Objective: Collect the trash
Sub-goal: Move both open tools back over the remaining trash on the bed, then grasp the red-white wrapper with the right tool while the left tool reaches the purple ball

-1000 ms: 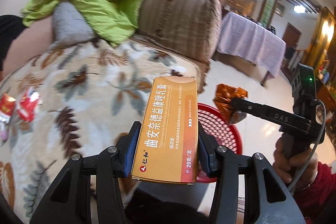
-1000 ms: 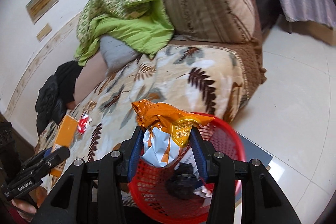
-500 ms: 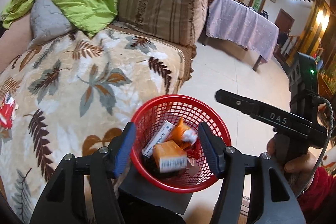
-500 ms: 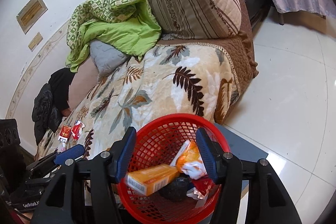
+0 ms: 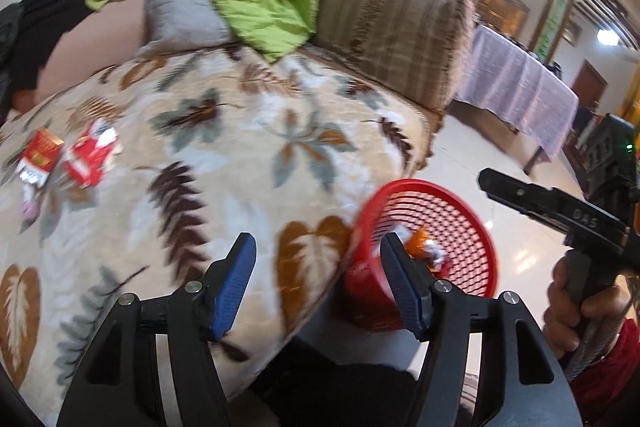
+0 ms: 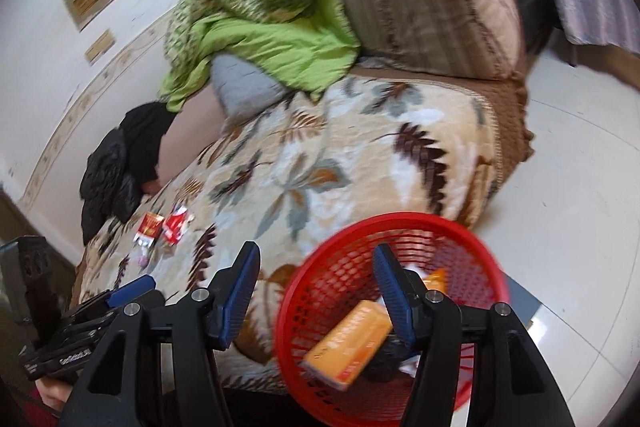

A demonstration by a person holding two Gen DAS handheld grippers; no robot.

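Left wrist view: left tongs (image 5: 316, 283) spread and still widening, empty, over the leaf-print blanket (image 5: 240, 163); red wrappers (image 5: 90, 157) at left edge await collection; red basket (image 5: 432, 247) lower right, blurred. Right wrist view: right tongs (image 6: 314, 293) spread, empty, above basket (image 6: 360, 239) holding orange box (image 6: 348, 343); other contents hidden behind a finger.

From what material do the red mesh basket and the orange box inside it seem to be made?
The round red mesh basket looks like moulded plastic, slightly glossy: its wall is a regular open grid under a smooth rim. The orange rectangular box looks like thin printed cardboard, with flat faces and sharp folded edges; motion blur leaves its finish uncertain.
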